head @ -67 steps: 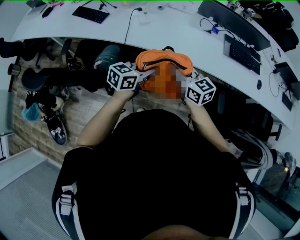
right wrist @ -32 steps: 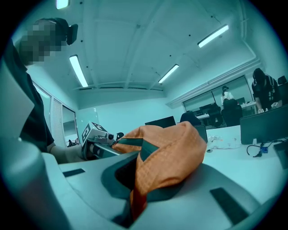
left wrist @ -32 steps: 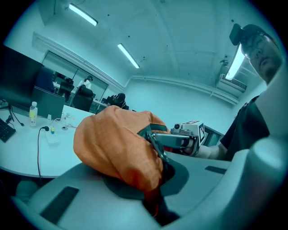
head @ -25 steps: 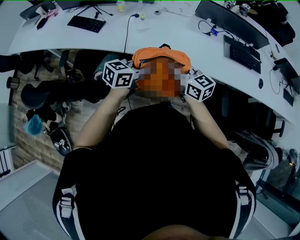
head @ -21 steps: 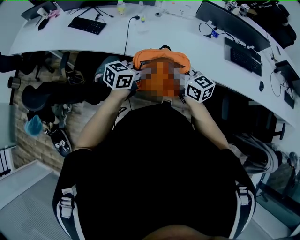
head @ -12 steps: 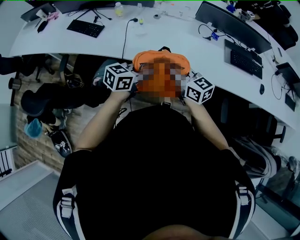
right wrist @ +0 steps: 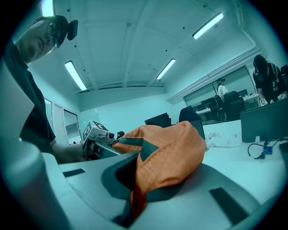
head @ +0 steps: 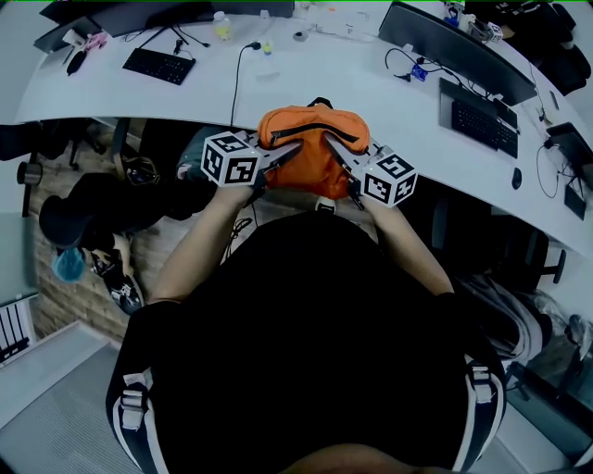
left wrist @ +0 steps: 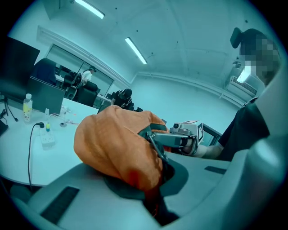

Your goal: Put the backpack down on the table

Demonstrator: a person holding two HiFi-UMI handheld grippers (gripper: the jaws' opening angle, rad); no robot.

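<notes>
An orange backpack (head: 313,139) hangs between my two grippers at the near edge of the white curved table (head: 324,74). My left gripper (head: 293,150) is shut on its left side, and my right gripper (head: 331,141) is shut on its right side. In the left gripper view the orange fabric (left wrist: 117,143) bulges out of the left gripper (left wrist: 155,195), with the right gripper (left wrist: 152,134) clamped on a dark strap beyond it. In the right gripper view the backpack (right wrist: 171,150) fills the right gripper (right wrist: 132,197). Whether the bag rests on the table I cannot tell.
On the table lie two keyboards (head: 157,65) (head: 477,104), a monitor (head: 454,42), a black cable (head: 236,88) and a bottle (head: 220,26). Office chairs (head: 83,199) stand under the table at the left. More desks and people (left wrist: 123,96) are in the background.
Both grippers have carried the backpack forward toward the table; its top now overlaps the table's near edge. The grips look the same.
</notes>
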